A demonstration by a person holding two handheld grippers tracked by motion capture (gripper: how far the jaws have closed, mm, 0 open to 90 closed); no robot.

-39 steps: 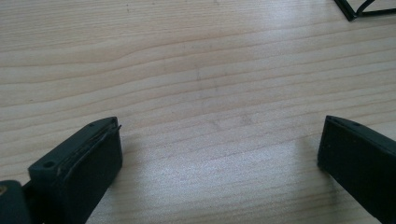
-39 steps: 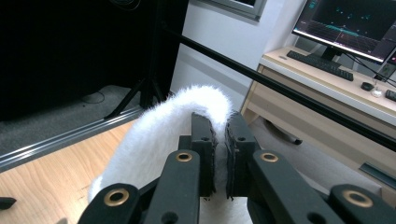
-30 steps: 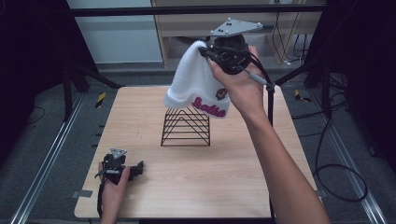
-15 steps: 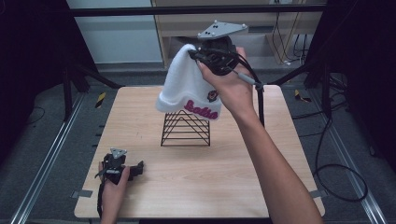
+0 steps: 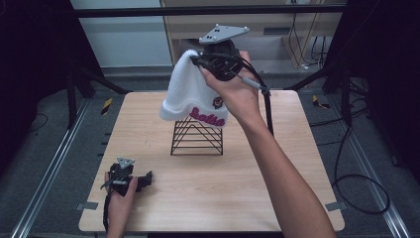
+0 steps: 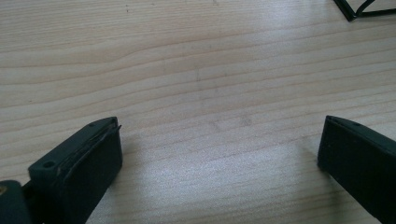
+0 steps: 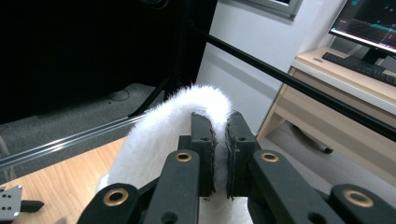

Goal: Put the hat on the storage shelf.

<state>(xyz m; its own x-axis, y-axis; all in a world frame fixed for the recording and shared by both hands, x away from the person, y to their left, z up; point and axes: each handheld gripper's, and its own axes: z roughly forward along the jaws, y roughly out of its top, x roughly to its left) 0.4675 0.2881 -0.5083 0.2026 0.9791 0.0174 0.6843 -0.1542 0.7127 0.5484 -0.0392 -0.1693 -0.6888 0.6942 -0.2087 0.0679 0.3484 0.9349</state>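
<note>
A white knit hat (image 5: 190, 94) with pink lettering on its brim hangs in the air, pinched at its top by my right gripper (image 5: 198, 60), which is shut on it. The brim hangs right over the tip of a black wire pyramid stand (image 5: 196, 136) in the middle of the table. In the right gripper view the hat's fluffy crown (image 7: 187, 116) bulges out over the closed jaws of the right gripper (image 7: 220, 154). My left gripper (image 5: 146, 179) rests low on the table at the near left, open; the left gripper view shows bare wood between its fingers (image 6: 88, 158).
The wooden table (image 5: 297, 163) has free surface on all sides of the stand. A black frame of bars (image 5: 208, 11) surrounds it. Cables (image 5: 354, 178) lie on the floor to the right. A desk with a monitor (image 7: 369, 23) stands beyond the table.
My right gripper has carried the hat leftward and slightly down, so the brim now hangs centred over the stand's tip. The left hand has stayed put.
</note>
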